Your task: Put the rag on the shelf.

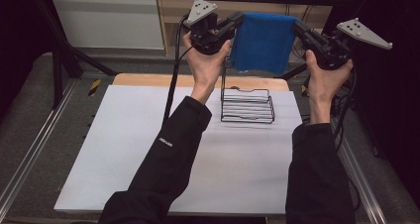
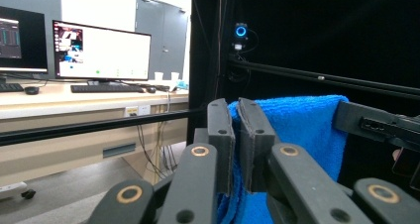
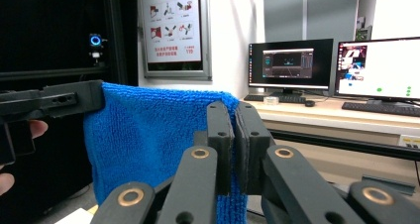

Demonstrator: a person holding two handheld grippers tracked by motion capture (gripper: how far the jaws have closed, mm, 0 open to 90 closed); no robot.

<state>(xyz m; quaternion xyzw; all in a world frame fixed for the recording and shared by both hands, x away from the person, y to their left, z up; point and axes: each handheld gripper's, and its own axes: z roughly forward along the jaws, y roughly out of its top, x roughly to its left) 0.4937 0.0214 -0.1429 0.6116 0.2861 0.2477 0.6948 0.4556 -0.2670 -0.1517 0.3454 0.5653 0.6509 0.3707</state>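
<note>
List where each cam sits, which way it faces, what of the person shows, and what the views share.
High view: above the person's side, facing forward and down at the table and wire rack; forearms, hands, left gripper, right gripper.
Left gripper view: on the left gripper, facing the blue towel and monitors.
Right gripper view: on the right gripper, facing towel, desk.
Shared: towel, stretched between both.

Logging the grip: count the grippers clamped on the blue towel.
2. Left gripper pinches the towel's left edge; right gripper pinches its right edge, above the wire rack.
</note>
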